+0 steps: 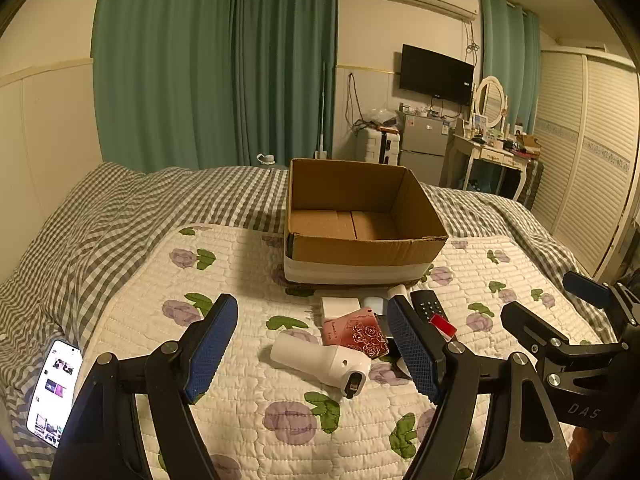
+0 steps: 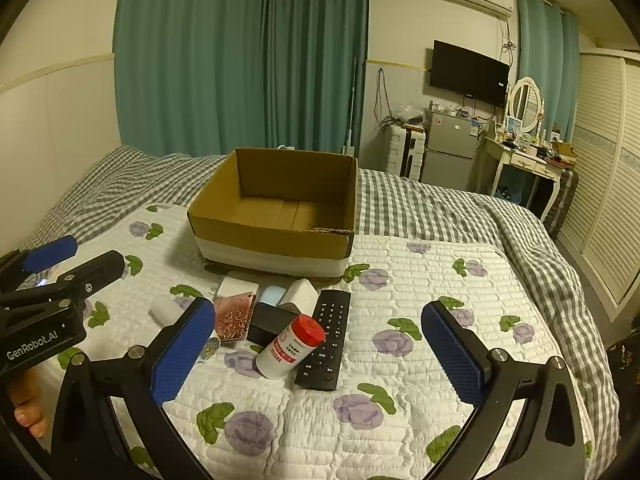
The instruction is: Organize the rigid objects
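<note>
An open, empty cardboard box point(image 1: 362, 254) point(image 2: 276, 236) stands on the floral quilt. In front of it lies a cluster of objects: a white handheld device point(image 1: 320, 360) point(image 2: 166, 307), a pink rose-patterned case point(image 1: 358, 332) point(image 2: 234, 316), a white charger block point(image 1: 340, 306) point(image 2: 234, 288), a black TV remote point(image 1: 428, 308) point(image 2: 326, 336), a white bottle with red cap point(image 2: 290, 346) point(image 1: 442, 325), a black box point(image 2: 266, 322), a light blue item point(image 2: 272, 294) and a white adapter point(image 2: 300, 296). My left gripper point(image 1: 310, 348) is open above the white device. My right gripper point(image 2: 320, 352) is open above the bottle and remote.
A lit phone point(image 1: 52, 392) lies on the checked blanket at the left. The bed's right edge drops toward a louvred wardrobe point(image 2: 604, 184). A small fridge point(image 2: 450, 154), a dressing table point(image 2: 528, 160) and green curtains point(image 2: 240, 56) stand beyond the bed.
</note>
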